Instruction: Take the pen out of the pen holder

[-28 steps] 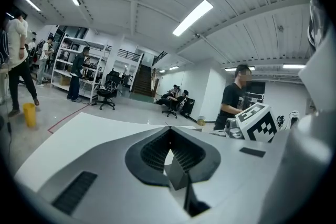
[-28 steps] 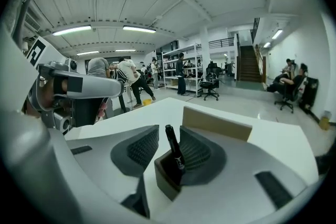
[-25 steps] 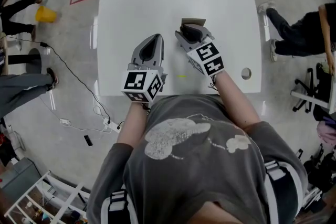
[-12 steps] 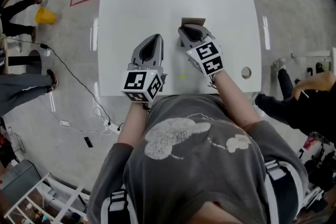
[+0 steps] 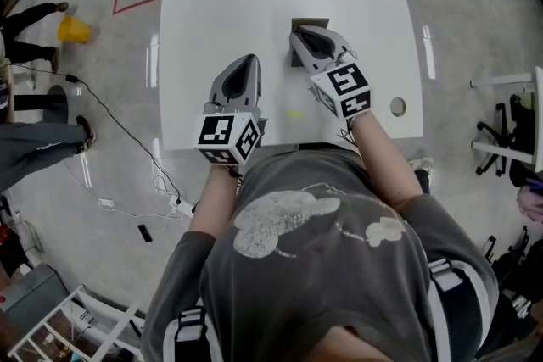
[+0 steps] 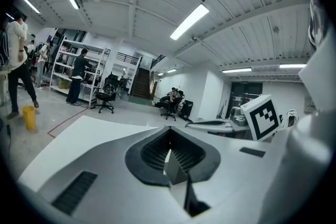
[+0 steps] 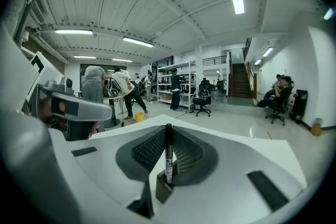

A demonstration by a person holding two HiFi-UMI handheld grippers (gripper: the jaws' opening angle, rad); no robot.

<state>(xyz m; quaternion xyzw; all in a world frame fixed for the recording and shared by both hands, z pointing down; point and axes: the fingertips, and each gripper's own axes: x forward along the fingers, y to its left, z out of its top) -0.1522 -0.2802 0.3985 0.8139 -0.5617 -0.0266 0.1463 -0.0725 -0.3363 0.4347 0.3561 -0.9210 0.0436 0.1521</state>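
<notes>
A black pen (image 7: 168, 157) stands upright between the ribbed pads of my right gripper (image 7: 168, 134). Its jaws have just been closing and now pinch the pen. The pen's lower end is at the mouth of the small brown pen holder (image 7: 163, 190) on the white table (image 5: 212, 13). In the head view the right gripper (image 5: 299, 35) covers most of the holder (image 5: 316, 22), and the pen is hidden. My left gripper (image 5: 251, 58) hovers to the left of it, jaws together and nothing in them; in its own view the left gripper (image 6: 168, 135) points across the table.
A round hole (image 5: 398, 108) sits near the table's right edge and a small yellow mark (image 5: 294, 114) near its front edge. On the floor are a yellow bucket (image 5: 74, 28), cables (image 5: 127, 140) and an office chair (image 5: 509, 140). People stand at the room's edges.
The right gripper's jaws have gone from wide open to closed on the pen, and it has risen and shifted slightly away over the holder. The left gripper has stayed put.
</notes>
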